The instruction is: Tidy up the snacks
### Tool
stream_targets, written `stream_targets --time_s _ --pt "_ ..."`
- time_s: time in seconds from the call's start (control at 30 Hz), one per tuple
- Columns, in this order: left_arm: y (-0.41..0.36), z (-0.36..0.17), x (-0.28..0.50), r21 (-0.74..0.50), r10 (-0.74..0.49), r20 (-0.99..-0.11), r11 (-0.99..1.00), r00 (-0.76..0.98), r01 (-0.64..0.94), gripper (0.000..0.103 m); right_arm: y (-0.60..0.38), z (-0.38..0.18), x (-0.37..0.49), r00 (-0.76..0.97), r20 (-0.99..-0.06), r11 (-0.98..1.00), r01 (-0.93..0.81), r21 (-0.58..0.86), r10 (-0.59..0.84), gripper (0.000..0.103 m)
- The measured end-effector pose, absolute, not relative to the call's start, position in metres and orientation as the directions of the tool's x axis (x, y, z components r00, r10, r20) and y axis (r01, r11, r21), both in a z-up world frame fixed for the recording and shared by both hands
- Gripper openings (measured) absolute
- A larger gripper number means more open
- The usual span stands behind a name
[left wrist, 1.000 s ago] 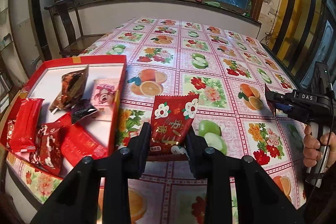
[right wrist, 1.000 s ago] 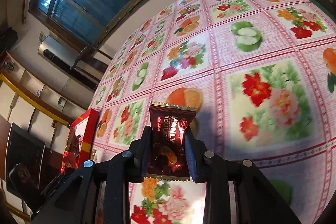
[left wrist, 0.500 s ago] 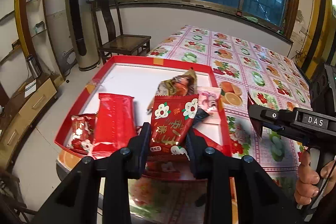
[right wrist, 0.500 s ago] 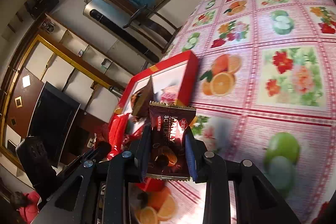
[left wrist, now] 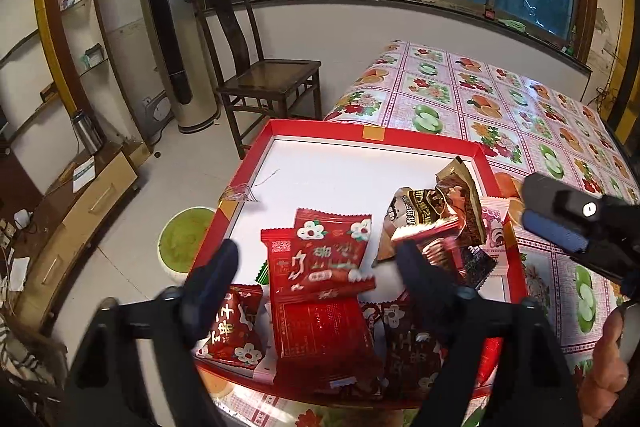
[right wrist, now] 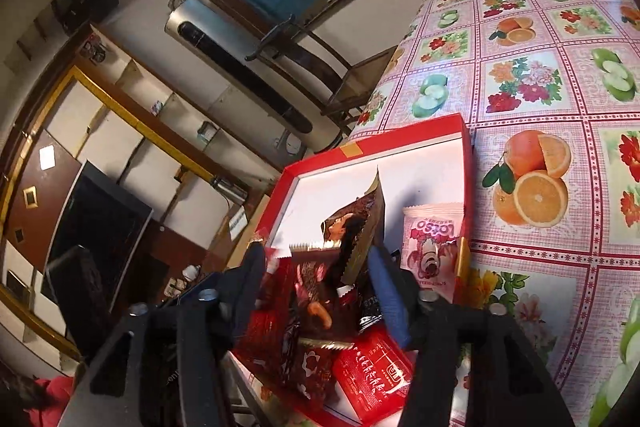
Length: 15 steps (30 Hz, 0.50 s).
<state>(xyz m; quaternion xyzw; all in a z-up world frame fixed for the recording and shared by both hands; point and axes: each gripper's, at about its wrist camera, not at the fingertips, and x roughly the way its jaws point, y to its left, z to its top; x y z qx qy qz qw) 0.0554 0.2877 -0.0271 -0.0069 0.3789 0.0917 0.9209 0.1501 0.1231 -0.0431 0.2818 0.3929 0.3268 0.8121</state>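
My left gripper (left wrist: 316, 275) hangs over the near part of the red box (left wrist: 372, 131), and its jaws are opening. The red flowered packet (left wrist: 328, 255) lies loose between them on other red packets, and neither pad touches it. In the right wrist view my right gripper (right wrist: 318, 293) is above the same red box (right wrist: 400, 135), also with its jaws opening. The dark brown packet (right wrist: 316, 301), blurred, sits between them free of the pads. The right gripper (left wrist: 576, 227) also shows at the box's right edge in the left wrist view.
A gold-brown packet (left wrist: 444, 215) and a pink packet (right wrist: 432, 247) lie in the box's right part, and its far half shows bare white floor. The box overhangs the corner of the fruit-print tablecloth (right wrist: 532, 99). A wooden chair (left wrist: 272, 75) stands beyond.
Both grippers swung from the tablecloth to over the red box, then opened. The red flowered packet and the dark brown packet have left their pads and dropped among the snacks.
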Motion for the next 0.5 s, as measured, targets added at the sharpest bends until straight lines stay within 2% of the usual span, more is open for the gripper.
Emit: stream_targets --time_s 0.07,0.13,0.3,0.4,0.5 --pt "0.276 -0.025 0.047 0.116 0.205 -0.663 0.978 0.720 -0.172 0.089 0.102 -0.043 0.145 0.508 -0.427 0.619 -0.301 0.726 0.748 0.071" --pt "0.261 -0.023 0.039 0.159 0.229 -0.641 0.973 0.732 -0.165 0.089 0.084 -0.041 0.138 0.533 -0.439 0.649 -0.305 0.697 0.723 0.071" --pt "0.216 -0.013 0.015 0.168 0.251 -0.589 0.968 0.768 -0.187 0.095 0.039 -0.033 0.104 0.615 -0.509 0.777 -0.305 0.550 0.602 0.071" --pt "0.192 -0.010 -0.001 0.164 0.283 -0.557 0.959 0.781 -0.231 0.101 0.021 -0.028 0.069 0.682 -0.515 0.846 -0.323 0.425 0.519 0.073" --pt "0.174 -0.012 -0.014 0.180 0.311 -0.543 0.951 0.780 -0.253 0.102 0.009 -0.027 0.032 0.764 -0.485 0.902 -0.313 0.298 0.426 0.079"
